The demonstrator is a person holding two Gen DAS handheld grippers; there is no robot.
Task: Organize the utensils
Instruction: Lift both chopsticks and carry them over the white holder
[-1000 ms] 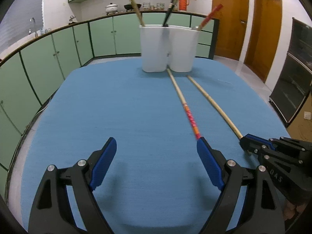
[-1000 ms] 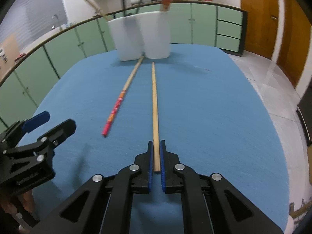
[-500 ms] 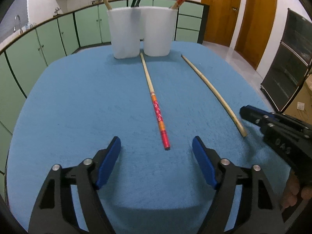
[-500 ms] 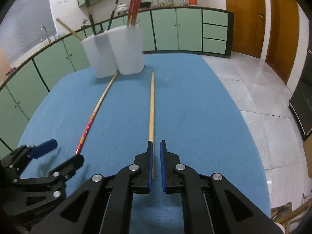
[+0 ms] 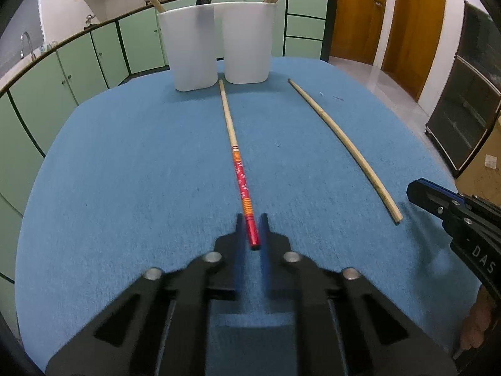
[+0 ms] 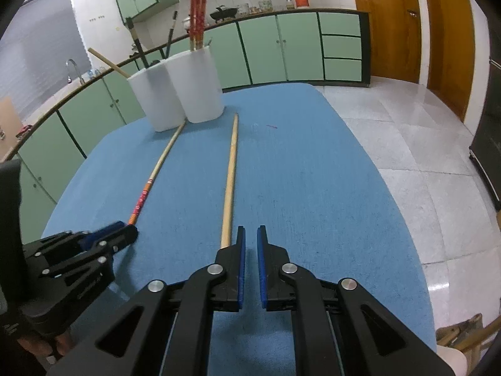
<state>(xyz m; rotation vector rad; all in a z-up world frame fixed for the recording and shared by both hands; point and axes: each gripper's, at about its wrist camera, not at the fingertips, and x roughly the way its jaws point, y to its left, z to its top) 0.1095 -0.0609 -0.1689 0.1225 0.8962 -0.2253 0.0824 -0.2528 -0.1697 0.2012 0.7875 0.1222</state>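
Note:
A chopstick with a red and orange patterned end [image 5: 239, 169] lies on the blue tablecloth [image 5: 125, 172], its tip pointing at two white cups [image 5: 194, 50]. My left gripper [image 5: 252, 219] is closing on its red end, which sits between the blurred pads. A plain wooden chopstick [image 6: 230, 181] lies alongside to the right. My right gripper [image 6: 249, 230] is shut with nothing between its pads. The plain chopstick's near end lies just left of its left finger. The left gripper [image 6: 125, 232] shows at the red end in the right wrist view.
The two white cups [image 6: 188, 94] stand side by side at the table's far end and hold several chopsticks and utensils. Green cabinets [image 6: 281, 50] run behind. The table edge and tiled floor [image 6: 407, 144] lie to the right.
My left gripper moved up to the red end and its wide jaws closed around it. My right gripper shifted right, so the plain chopstick no longer lies between its pads.

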